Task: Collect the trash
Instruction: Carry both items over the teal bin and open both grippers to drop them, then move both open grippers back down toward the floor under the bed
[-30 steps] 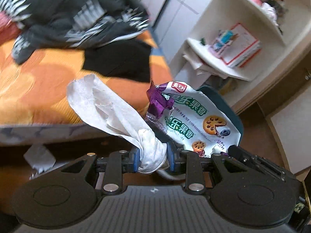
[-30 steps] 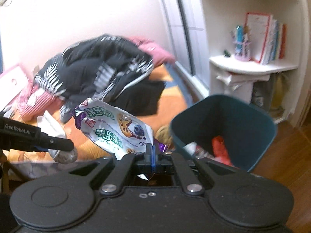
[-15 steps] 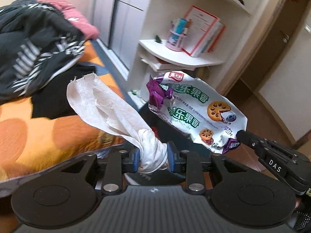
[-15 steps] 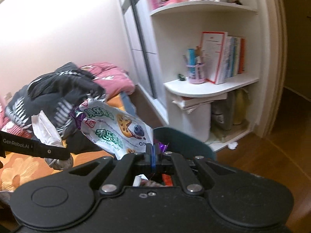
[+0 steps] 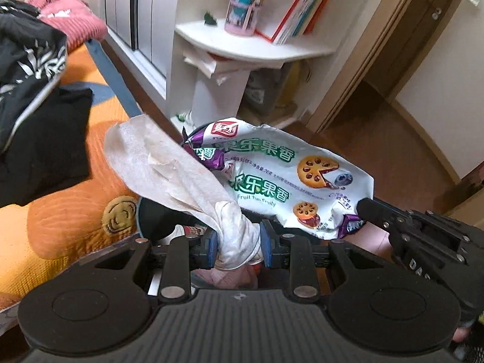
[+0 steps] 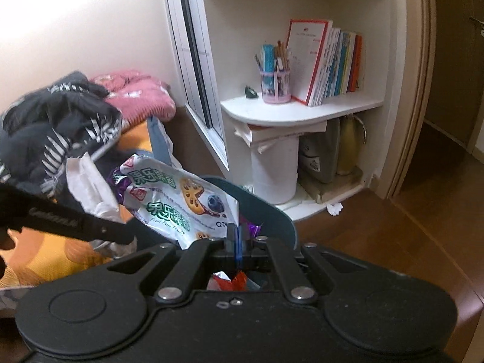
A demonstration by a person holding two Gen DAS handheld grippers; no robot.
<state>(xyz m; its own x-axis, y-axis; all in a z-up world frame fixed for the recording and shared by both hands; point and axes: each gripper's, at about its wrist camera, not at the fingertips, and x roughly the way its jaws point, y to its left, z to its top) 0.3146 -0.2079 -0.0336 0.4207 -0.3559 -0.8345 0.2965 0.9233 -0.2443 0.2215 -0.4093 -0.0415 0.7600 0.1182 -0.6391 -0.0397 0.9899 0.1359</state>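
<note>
Bin (image 6: 272,211) now below both grippers; left jaws clamp tissue (image 5: 181,175), right jaws clamp wrapper (image 6: 181,202).

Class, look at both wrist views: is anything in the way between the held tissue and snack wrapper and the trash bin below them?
Nothing visible. The tissue and snack wrapper hang right above the open dark bin, which already holds some trash.

We see a soft, crinkled paper tissue (image 5: 169,169), a glossy plastic snack wrapper (image 5: 281,178), our matt black plastic fingers (image 5: 208,246), a smooth wood floor (image 6: 408,217) and quilted orange cloth bedding (image 5: 75,211).
</note>
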